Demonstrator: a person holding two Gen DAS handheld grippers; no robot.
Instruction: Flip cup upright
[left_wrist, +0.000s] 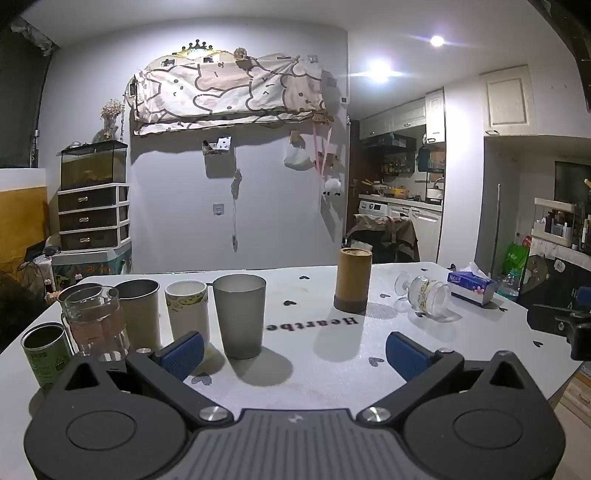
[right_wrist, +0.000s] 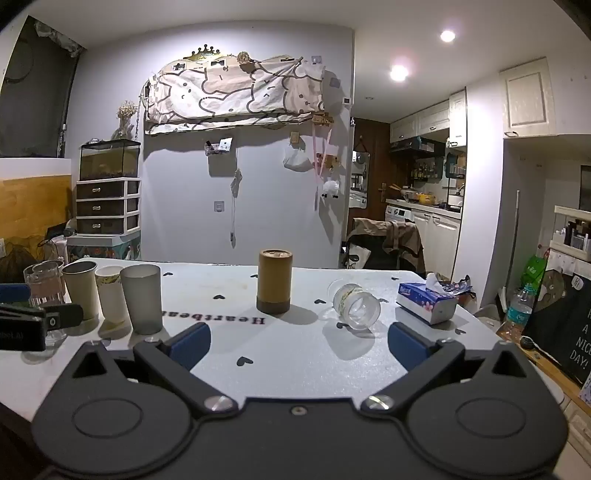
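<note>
Nearest the lens in the left wrist view is the left gripper (left_wrist: 294, 350), its blue-padded fingers (left_wrist: 183, 353) spread wide apart over the white table (left_wrist: 325, 373) with nothing between them. Just ahead of its left finger stands a frosted grey tumbler (left_wrist: 241, 316), upright, and further to that side a row runs away from it: a white paper cup (left_wrist: 187, 309), a metal cup (left_wrist: 139, 314), a clear glass mug (left_wrist: 95, 320) and a green tin (left_wrist: 45, 352), all upright and close together. Ahead and slightly right of the open fingers stands a brown cylindrical canister (left_wrist: 352, 278), resting on its dark base beside the printed word on the tabletop. The cup to be flipped, a clear stemmed glass cup (left_wrist: 424, 295), lies on its side well ahead and to the right of this gripper, its mouth turned toward the camera and its foot pointing away. Beyond it sits a tissue box (left_wrist: 471, 287). In the right wrist view the right gripper (right_wrist: 299, 345) is likewise held wide open and empty above the table (right_wrist: 295, 369); the glass cup (right_wrist: 356, 304) lies on its side just ahead of it, a little toward its right finger (right_wrist: 406, 343), apart from both fingers and touching only the tabletop. The canister (right_wrist: 274, 286) stands ahead and slightly left, the tissue box (right_wrist: 426, 301) to the right, the tumbler (right_wrist: 142, 299) off to the left.
</note>
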